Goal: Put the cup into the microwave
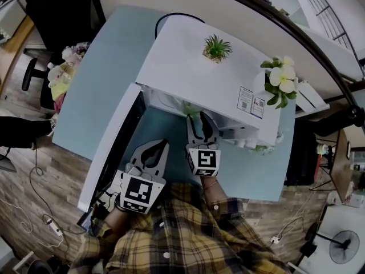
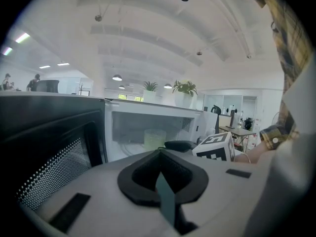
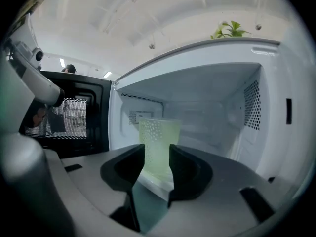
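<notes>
A light blue rectangular table (image 1: 102, 79) carries a white boxy microwave oven (image 1: 188, 61). Its dark-windowed door (image 1: 108, 147) stands swung wide open on the left. The left gripper (image 2: 159, 151) hovers before the opening, jaws pressed together and empty. The right gripper (image 3: 157, 149) points into the cavity, jaws partly apart and clamping nothing. The pale green, translucent, dotted cup (image 3: 159, 132) stands upright inside the microwave, just beyond those jaw tips.

One microwave (image 1: 188, 61), one cup (image 3: 159, 130) (pale green, dotted), two grippers, namely left gripper (image 2: 159, 152) and right gripper (image 3: 157, 151), two plants, spiky plant (image 1: 217, 48) and white-flowered plant (image 1: 282, 80), one blue table (image 1: 102, 84).
</notes>
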Action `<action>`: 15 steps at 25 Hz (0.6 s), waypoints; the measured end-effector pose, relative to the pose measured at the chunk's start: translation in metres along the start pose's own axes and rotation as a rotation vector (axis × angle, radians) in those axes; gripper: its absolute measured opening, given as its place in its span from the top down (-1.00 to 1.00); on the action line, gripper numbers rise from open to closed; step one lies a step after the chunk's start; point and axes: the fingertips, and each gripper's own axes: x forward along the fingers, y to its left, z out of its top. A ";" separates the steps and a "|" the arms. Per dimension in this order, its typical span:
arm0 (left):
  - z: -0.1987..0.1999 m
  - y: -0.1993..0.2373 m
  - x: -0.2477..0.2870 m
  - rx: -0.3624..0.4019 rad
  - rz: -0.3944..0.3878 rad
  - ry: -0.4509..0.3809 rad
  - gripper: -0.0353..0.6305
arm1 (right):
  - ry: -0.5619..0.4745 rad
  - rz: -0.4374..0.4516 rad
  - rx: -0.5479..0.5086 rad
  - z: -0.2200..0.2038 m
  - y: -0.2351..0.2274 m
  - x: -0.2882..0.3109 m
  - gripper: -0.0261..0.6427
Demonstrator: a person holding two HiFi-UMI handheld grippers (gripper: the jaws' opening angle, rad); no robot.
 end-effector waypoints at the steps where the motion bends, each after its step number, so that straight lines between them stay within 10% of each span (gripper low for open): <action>1: 0.000 0.000 0.000 0.000 0.001 -0.001 0.93 | 0.008 -0.006 -0.008 -0.001 -0.001 0.000 0.49; 3: 0.000 0.000 0.000 0.000 0.001 -0.002 0.93 | 0.014 -0.012 -0.027 -0.003 -0.001 0.001 0.82; 15: 0.001 0.001 -0.002 0.002 0.015 -0.008 0.93 | 0.025 0.006 -0.029 -0.003 -0.001 0.008 0.91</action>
